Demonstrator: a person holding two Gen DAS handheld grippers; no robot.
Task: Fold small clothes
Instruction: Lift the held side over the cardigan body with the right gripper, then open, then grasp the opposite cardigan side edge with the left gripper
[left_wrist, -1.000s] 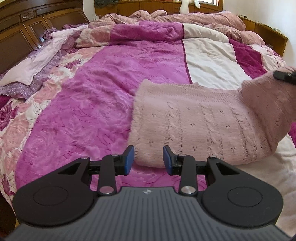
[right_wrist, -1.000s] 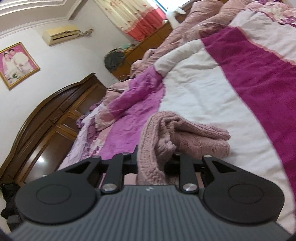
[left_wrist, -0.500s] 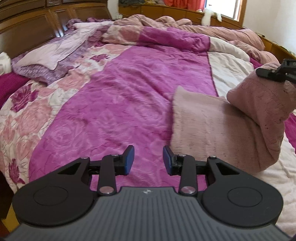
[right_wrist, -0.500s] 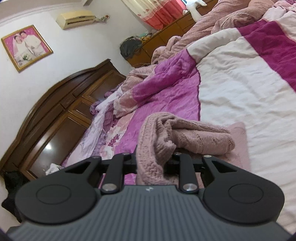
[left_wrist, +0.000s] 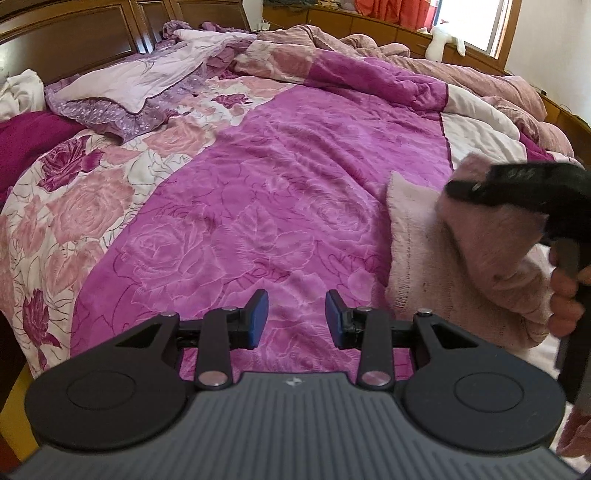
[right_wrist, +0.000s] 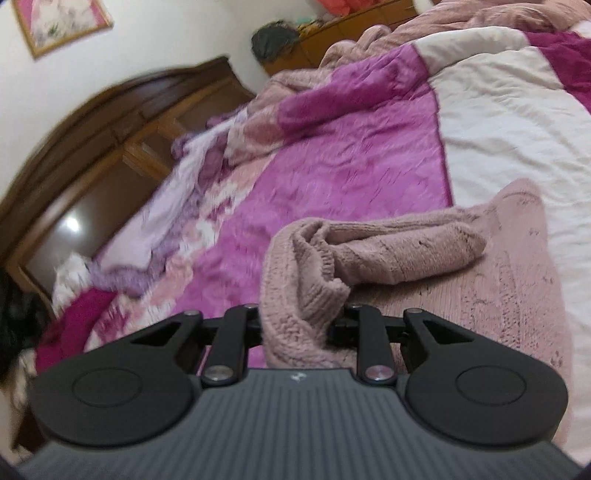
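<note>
Between the pads of the right tongs (right_wrist: 300, 325) a bunched fold of the dusty-pink cable-knit sweater (right_wrist: 424, 258) is clamped, its gathered edge lifted and carried over the part of the garment lying flat on the bed. The left tongs (left_wrist: 297, 319) stand parted and empty, their blue pads (left_wrist: 260, 317) hovering above the magenta rose-embossed quilt (left_wrist: 258, 192), just left of the sweater. Beyond lie a lilac pillowcase (left_wrist: 133, 83) and the dark wooden headboard (left_wrist: 74, 44).
</note>
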